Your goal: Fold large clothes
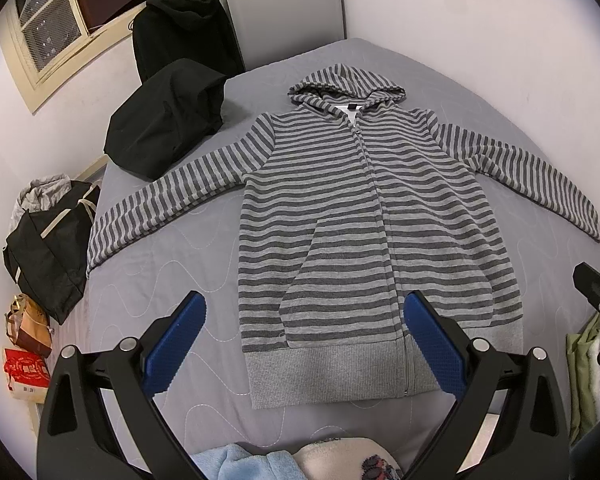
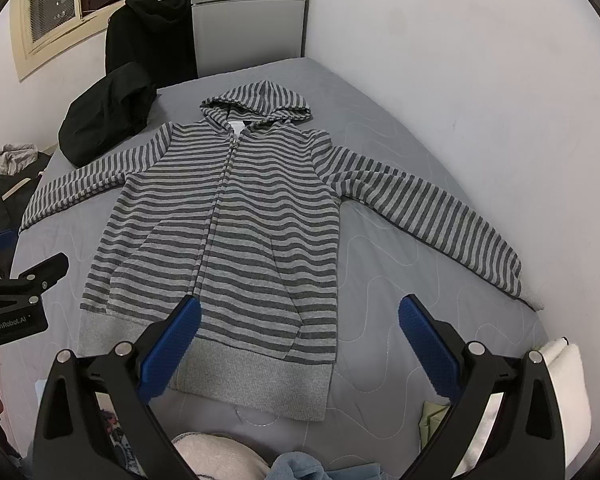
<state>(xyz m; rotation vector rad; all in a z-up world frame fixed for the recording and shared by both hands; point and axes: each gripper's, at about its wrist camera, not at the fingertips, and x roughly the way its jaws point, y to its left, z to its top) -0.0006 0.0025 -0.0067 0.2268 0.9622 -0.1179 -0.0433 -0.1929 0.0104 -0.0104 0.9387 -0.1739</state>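
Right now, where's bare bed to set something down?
Bare bed: between hoodie body and each spread sleeve, and the far corner right of the hood. Crowded: black garment far-left, fabrics at the near edge.

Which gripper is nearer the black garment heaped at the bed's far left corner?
Left. The left gripper hovers over the hoodie's left hem, on the black garment's side; the right gripper hovers toward the opposite edge.

Item: a grey striped hoodie is lying on the bed.
Pose: it is lying flat, front up, zipped, hood pointing toward the bed's far end.
Sleeves: both are spreading out sideways toward the bed's edges.
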